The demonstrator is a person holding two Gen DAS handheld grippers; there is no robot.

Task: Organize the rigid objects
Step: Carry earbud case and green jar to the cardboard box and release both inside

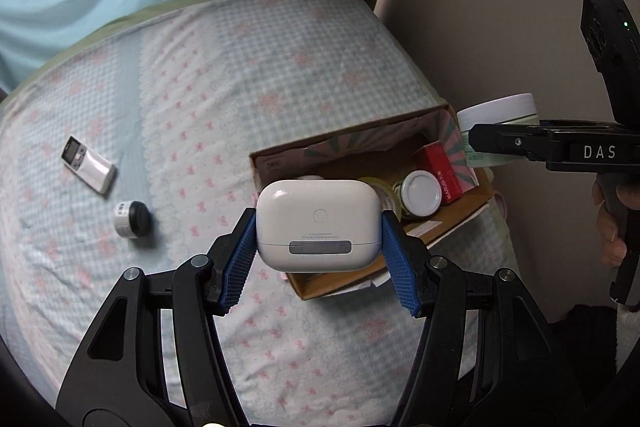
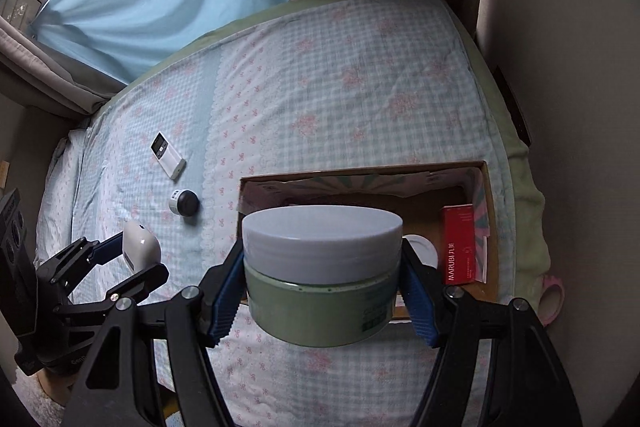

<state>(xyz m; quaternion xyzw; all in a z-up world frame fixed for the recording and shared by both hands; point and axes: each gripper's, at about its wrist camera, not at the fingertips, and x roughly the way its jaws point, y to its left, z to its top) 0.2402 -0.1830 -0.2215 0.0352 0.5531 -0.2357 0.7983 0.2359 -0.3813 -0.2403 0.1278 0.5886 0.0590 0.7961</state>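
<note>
Earbud case [image 1: 318, 225] — between left gripper [image 1: 319, 247] pads

My left wrist camera looked steeply down along its fingers from close above the bed [image 1: 200, 75], facing the cardboard box [image 1: 460, 223] near the bed's right edge. My right wrist camera took the same downward angle from just beside it, over the box [image 2: 490, 227]. Both views shared the box, the remote [image 1: 89, 164] [image 2: 168, 155] and the patterned bedspread; each caught the other gripper at its edge.
</note>
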